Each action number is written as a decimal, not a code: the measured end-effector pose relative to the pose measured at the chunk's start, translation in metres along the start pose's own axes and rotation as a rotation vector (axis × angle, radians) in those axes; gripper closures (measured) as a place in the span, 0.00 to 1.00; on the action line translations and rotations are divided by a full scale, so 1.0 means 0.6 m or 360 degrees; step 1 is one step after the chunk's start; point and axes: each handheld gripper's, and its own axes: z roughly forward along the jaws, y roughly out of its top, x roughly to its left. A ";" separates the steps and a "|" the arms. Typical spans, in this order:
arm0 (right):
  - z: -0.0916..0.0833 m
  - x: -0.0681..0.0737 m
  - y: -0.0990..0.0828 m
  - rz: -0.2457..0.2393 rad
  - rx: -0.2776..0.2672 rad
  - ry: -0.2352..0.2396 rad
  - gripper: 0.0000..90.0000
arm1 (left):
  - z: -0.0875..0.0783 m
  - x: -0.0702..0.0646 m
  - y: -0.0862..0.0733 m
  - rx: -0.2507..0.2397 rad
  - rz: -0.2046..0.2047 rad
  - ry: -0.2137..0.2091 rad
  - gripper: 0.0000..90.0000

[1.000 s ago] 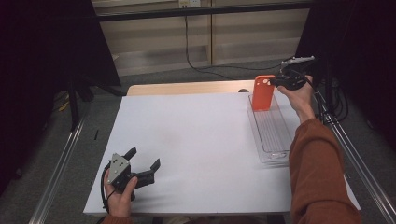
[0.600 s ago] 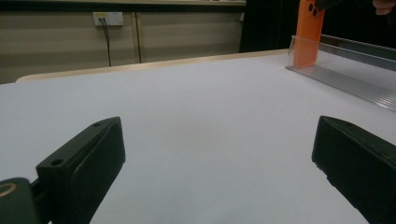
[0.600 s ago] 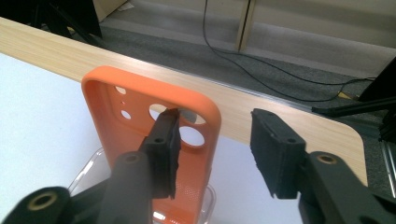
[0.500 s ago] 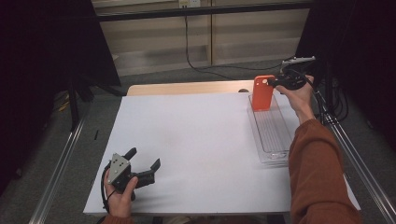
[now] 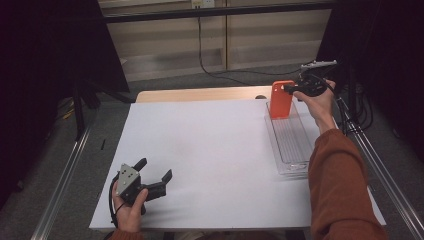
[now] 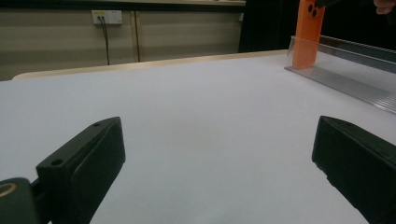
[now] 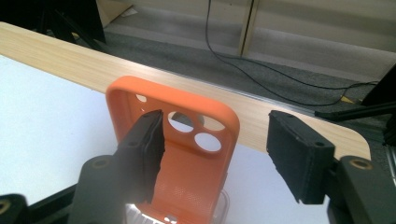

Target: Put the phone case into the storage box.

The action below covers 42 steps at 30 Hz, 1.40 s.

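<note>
Case (image 5: 281, 99), orange, for a phone, stands upright at the 12 o'clock end of the clear tray (image 5: 295, 165). Right gripper (image 5: 291, 90) jaws have just been opening, pads off it. Left gripper (image 5: 156, 176) wide, idle. Risk: unsupported case may topple if the withdrawing jaw brushes it.

1 orange phone case (image 5: 281, 99), 1 clear tray (image 5: 290, 150), 2 claws: left (image 5: 154, 175), right (image 5: 289, 88).

You see a white sheet (image 5: 210, 155) covering the wooden worktop (image 5: 200, 94). Beyond the far edge, a black cable (image 5: 202, 47) hangs from a wall socket (image 5: 202, 4) onto the grey floor (image 5: 165, 82). Metal rails (image 5: 65, 180) flank both sides.
</note>
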 end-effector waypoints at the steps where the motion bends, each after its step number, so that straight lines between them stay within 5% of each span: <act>1: -0.002 0.001 0.000 0.0006 -0.0003 0.0003 0.37 | 0.000 0.000 0.000 -0.0001 -0.0001 -0.0001 0.03; 12: -0.015 0.015 0.005 0.0003 -0.0018 -0.0039 0.21 | -0.002 0.000 0.001 -0.0013 -0.0003 0.0000 0.03; 23: -0.014 0.018 -0.001 0.0100 -0.0030 -0.0024 0.08 | 0.001 0.000 0.000 -0.0003 -0.0003 0.0002 0.03; 34: -0.031 0.021 -0.017 0.0164 -0.0133 0.0016 0.06 | -0.006 0.001 -0.001 -0.0014 -0.0010 0.0021 0.03; 42: -0.047 0.037 -0.033 0.0162 -0.0274 -0.0089 0.04 | -0.012 -0.004 0.002 -0.0044 0.0007 0.0005 0.03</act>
